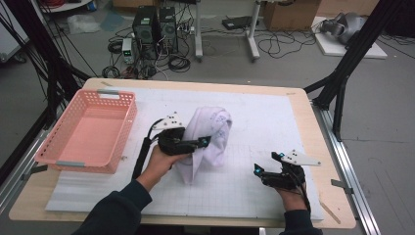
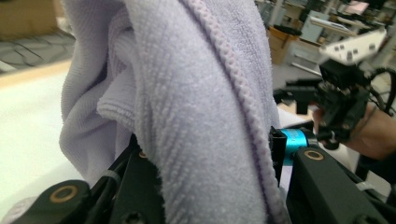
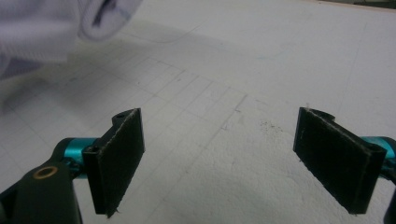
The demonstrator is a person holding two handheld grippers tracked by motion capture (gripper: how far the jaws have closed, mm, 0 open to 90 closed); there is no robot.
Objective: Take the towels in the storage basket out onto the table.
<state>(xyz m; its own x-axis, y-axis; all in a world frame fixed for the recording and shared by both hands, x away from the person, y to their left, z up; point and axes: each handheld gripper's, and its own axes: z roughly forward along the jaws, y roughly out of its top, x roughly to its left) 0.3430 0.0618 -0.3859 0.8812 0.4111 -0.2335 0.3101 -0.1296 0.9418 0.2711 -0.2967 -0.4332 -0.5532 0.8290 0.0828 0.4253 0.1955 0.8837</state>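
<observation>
Right tool (image 1: 268, 166) low at the near right of the bench (image 1: 298, 105), jaws spread wide over bare gridded mat (image 3: 224, 70), nothing between them, well apart from the cloth. Left tool (image 1: 198, 143) farther in, near the middle, pinching a pale lilac towel (image 1: 208, 134) and holding it bunched and lifted, lower folds hanging down to the mat; up close, terry fabric (image 2: 196, 116) caught between the jaws. Beyond and to the left, a pink basket (image 1: 125, 122) on the bench, near the towel but not touching. Computer towers (image 1: 155, 27) on the floor past the far edge.
</observation>
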